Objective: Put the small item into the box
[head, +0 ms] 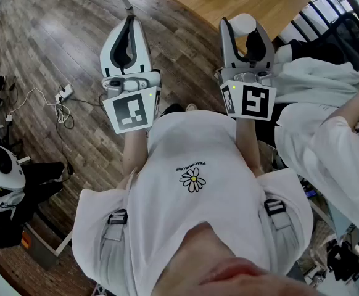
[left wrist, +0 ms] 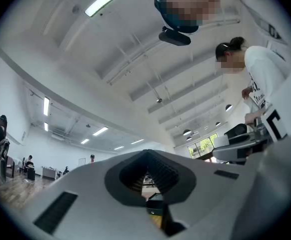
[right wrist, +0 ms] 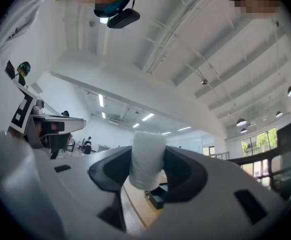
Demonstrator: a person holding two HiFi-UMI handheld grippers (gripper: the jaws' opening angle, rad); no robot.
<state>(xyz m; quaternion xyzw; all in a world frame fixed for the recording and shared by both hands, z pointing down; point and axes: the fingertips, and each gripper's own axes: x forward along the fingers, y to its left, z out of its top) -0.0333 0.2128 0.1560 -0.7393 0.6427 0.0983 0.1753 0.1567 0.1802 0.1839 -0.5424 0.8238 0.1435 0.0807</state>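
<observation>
While the person held both tools up in front of the chest, the right gripper (right wrist: 146,178) pinched a small white roll (right wrist: 146,153) between its dark pads (right wrist: 183,171); the roll stood upright, its top poking out above the jaws; the head view showed it at the very tip of that gripper (rounded white end, nothing else touching it). Jaws stood wide, one on each side of the roll; both sides pressed on it. The left gripper (left wrist: 148,170) had its jaws pressed together at the tips, nothing between them; only a small gap showed lower down between the ribbed pads.

A black box (right wrist: 157,198) showed low between the right jaws, beyond the roll, on a pale wooden surface (right wrist: 138,211); the roll was well apart from it and not in it.

In the head view both grippers sat side by side, apart, marker cubes facing the camera, over a dark wooden floor (head: 56,36); a white cable (head: 57,111) lay coiled on the floor at left; the person's white T-shirt (head: 185,202) carried a daisy print (head: 193,180); a second person in white (head: 327,147) stood close at right. Ceiling strip lights (right wrist: 101,100) showed in the gripper views.
</observation>
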